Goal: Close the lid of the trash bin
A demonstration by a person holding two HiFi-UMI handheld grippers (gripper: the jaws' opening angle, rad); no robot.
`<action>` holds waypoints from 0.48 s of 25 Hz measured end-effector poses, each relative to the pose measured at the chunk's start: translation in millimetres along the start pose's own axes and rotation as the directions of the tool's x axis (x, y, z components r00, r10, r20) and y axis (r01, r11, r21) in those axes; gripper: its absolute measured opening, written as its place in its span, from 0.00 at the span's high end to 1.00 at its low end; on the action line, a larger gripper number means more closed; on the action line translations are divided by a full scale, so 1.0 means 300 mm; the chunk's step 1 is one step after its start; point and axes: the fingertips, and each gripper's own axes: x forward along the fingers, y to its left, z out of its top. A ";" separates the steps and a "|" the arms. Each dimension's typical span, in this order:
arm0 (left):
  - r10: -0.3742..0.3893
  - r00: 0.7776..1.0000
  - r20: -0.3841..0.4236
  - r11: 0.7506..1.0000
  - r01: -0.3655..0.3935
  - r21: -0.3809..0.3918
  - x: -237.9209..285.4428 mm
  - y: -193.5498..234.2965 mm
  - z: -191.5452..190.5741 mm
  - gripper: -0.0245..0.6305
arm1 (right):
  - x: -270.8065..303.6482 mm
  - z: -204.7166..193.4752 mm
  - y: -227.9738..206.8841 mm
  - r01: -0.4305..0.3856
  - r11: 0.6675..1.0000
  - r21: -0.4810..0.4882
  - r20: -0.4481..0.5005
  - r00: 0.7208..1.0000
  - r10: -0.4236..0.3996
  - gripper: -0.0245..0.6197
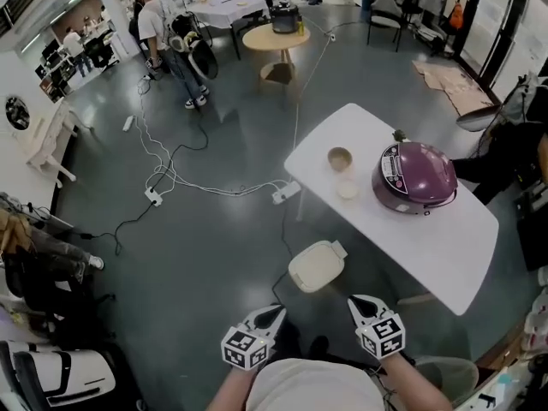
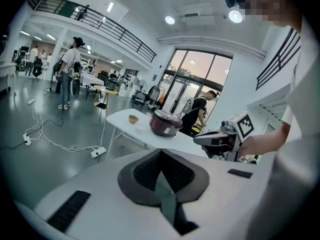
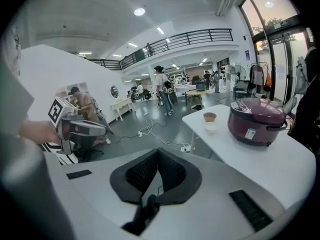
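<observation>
Head view: the cream, rounded plastic trash bin (image 1: 316, 265) is seen on the grey floor (image 1: 197, 264) beside the white oblong table (image 1: 445, 255); whether its lid is down cannot be told. The left gripper (image 1: 272, 315) and right gripper (image 1: 360, 303) are held short of it, jaws together, empty. Approach is judged in hand; next the lid must be reached and pressed.

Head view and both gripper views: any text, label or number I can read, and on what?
No text is readable.
The sticker on the purple rice cooker: print too small to read.
Its control panel: blurred.
On left gripper and right gripper: square marker patterns only, no words.
</observation>
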 end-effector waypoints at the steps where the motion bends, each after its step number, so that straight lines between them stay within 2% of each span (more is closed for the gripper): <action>1: 0.003 1.000 0.012 1.000 -0.003 -0.008 -0.015 -0.030 -0.001 0.94 | -0.035 0.006 0.003 -0.005 1.000 -0.006 0.012 1.000 0.005 0.94; 7: 0.055 0.995 0.083 0.998 -0.054 -0.012 -0.101 -0.156 0.029 0.94 | -0.201 0.059 0.025 -0.043 0.997 -0.069 0.087 0.995 0.049 0.94; 12: 0.074 0.992 0.098 0.997 -0.075 0.007 -0.159 -0.198 0.033 0.94 | -0.265 0.064 0.040 -0.055 0.995 -0.082 0.121 0.991 0.065 0.94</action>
